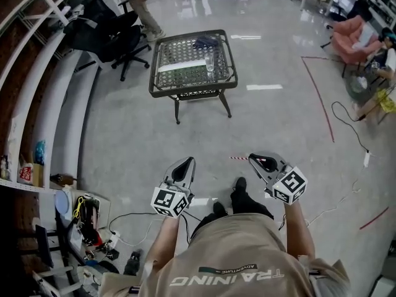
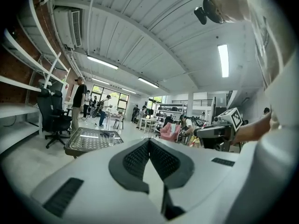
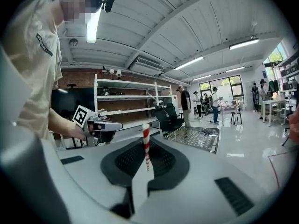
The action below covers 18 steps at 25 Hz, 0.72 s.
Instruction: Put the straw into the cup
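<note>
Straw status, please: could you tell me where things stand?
Right gripper jaws shut on straw. Left gripper jaws shut, empty. Cup stands on table ahead, not yet reached. Path across floor open.

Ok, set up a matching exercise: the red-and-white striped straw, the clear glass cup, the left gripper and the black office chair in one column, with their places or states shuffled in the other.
Things:
1. red-and-white striped straw
2. clear glass cup
3. left gripper
4. black office chair

Places or states:
A. on the floor, left of the dark mesh-top table in the head view
B. jaws together, nothing between them
C. clamped in the right gripper
D. upright on the mesh-top table

Pairs: 1-C, 2-D, 3-B, 4-A.
</note>
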Each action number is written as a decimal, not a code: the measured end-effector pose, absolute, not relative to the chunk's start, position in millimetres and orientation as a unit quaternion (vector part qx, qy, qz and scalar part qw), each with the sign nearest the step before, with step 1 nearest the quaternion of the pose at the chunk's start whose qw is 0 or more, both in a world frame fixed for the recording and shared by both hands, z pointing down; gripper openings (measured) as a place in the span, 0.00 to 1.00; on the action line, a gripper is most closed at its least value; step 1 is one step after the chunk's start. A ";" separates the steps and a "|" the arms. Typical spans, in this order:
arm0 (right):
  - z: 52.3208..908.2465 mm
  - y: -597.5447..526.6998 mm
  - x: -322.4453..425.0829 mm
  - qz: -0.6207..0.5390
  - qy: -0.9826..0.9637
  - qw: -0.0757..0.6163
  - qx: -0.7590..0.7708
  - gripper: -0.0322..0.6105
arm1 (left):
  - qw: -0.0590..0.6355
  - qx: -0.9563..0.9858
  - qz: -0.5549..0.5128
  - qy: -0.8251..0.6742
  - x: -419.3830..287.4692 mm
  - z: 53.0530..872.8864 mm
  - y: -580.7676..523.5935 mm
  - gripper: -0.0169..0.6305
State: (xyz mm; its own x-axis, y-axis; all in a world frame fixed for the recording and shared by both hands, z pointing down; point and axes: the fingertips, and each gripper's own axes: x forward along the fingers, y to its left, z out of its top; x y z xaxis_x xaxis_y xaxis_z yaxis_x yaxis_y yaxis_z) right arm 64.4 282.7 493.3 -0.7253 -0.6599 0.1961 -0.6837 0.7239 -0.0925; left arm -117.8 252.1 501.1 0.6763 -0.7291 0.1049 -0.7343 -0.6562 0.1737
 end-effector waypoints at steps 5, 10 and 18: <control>497.0 240.4 77.1 0.074 -0.929 0.076 0.355 0.11 | 0.102 0.906 0.012 -0.411 -106.1 503.7 213.7 0.05; 495.1 176.3 95.4 0.065 -0.931 0.073 0.353 0.11 | 0.093 0.902 0.015 -0.421 -88.9 499.2 157.8 0.05; 485.1 86.3 127.0 0.062 -0.938 0.065 0.336 0.11 | 0.081 0.890 0.013 -0.449 -63.6 481.5 76.6 0.05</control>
State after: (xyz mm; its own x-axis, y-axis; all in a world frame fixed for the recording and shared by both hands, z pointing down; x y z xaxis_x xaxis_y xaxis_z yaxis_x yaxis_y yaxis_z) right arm 127.0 86.3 485.1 -0.7662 -0.6212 0.1643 -0.6375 0.7670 -0.0731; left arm -63.6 76.6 481.5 0.5968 -0.7965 0.0964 -0.8009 -0.5842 0.1316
